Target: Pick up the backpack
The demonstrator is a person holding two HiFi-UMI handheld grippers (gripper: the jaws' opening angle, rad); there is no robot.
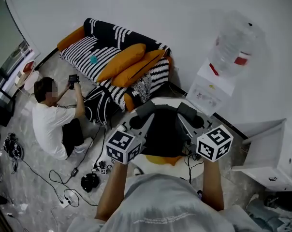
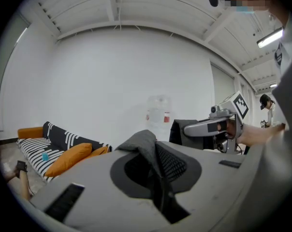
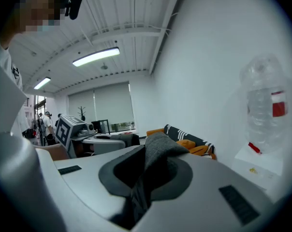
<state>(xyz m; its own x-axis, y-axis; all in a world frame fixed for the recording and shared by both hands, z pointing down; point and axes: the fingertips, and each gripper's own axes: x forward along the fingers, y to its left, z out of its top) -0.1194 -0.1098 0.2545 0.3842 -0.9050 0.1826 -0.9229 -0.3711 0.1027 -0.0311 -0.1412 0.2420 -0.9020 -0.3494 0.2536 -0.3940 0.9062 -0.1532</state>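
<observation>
The black backpack [image 1: 164, 132] hangs in front of the person's chest, between the two grippers and well above the floor. The left hand-held gripper [image 1: 145, 111] has its jaws nearly together, clamped on a fold of the left grey strap [image 2: 146, 146]. The right hand-held gripper [image 1: 187, 111] is nipped just as tight on the right grey strap [image 3: 158, 153]. Beyond them stand a striped sofa [image 1: 102, 42] with orange cushions [image 1: 123, 61], a seated person [image 1: 51, 122] and a water dispenser [image 1: 218, 83].
</observation>
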